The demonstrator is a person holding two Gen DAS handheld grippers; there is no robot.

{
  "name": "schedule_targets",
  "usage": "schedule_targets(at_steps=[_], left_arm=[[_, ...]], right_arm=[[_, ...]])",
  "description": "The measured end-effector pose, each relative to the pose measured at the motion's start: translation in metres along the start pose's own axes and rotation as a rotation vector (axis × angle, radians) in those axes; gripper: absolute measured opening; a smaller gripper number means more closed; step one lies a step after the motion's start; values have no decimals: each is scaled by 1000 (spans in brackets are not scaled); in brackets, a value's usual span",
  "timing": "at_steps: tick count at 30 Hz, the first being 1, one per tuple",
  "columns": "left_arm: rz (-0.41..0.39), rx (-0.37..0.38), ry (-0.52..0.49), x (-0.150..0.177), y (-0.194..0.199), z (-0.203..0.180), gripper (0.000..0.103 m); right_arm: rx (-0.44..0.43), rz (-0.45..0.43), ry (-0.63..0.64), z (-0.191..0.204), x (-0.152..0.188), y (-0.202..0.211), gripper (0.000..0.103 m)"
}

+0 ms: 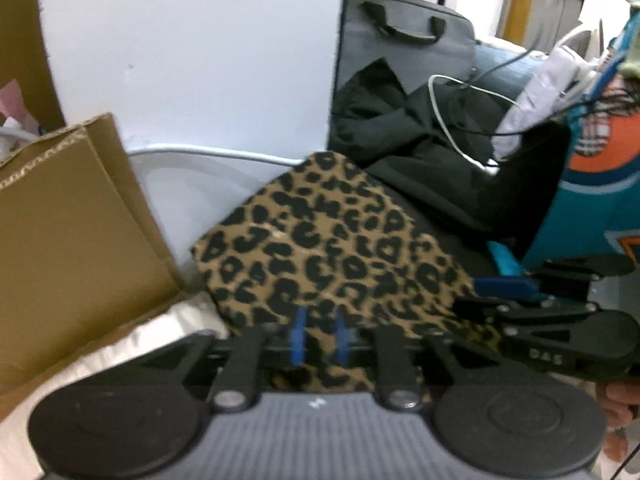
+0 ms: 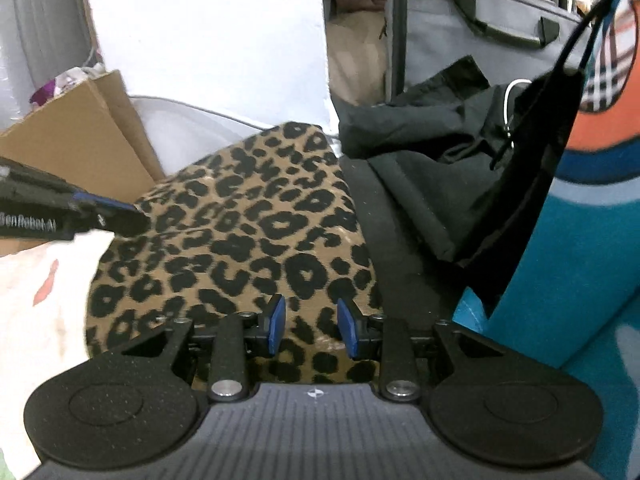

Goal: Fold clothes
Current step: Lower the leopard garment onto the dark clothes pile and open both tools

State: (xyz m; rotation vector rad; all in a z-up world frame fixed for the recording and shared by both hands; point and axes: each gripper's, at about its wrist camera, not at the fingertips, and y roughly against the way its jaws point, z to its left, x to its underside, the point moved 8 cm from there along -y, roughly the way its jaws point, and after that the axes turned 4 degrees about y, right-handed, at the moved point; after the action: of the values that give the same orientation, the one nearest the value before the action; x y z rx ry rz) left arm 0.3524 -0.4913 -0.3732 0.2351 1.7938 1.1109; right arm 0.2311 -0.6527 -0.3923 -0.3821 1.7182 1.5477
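Note:
A folded leopard-print garment [image 1: 328,248] lies on a pale bed surface; it also shows in the right wrist view [image 2: 240,236]. My left gripper [image 1: 319,338] hovers over its near edge with its blue pads a small gap apart and nothing between them. My right gripper [image 2: 311,326] is open over the garment's near right part and empty. It also shows at the right of the left wrist view [image 1: 508,292]. The left gripper's tip [image 2: 108,212] shows at the garment's left edge in the right wrist view.
A cardboard box [image 1: 68,232] stands at the left. A black jacket [image 1: 432,152] with a white cable lies behind the garment. A grey bag [image 1: 404,40] stands by the white wall. A teal and orange fabric [image 2: 592,216] hangs at the right.

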Motion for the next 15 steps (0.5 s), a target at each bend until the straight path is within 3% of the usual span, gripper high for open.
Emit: schedule_targets(at_steps=[5, 15], left_arm=[[5, 9, -1, 15, -1, -16, 35], [14, -17, 40, 39, -11, -7, 38]], right_arm=[[-25, -6, -12, 16, -1, 9, 36], [-52, 46, -7, 41, 19, 4, 38]])
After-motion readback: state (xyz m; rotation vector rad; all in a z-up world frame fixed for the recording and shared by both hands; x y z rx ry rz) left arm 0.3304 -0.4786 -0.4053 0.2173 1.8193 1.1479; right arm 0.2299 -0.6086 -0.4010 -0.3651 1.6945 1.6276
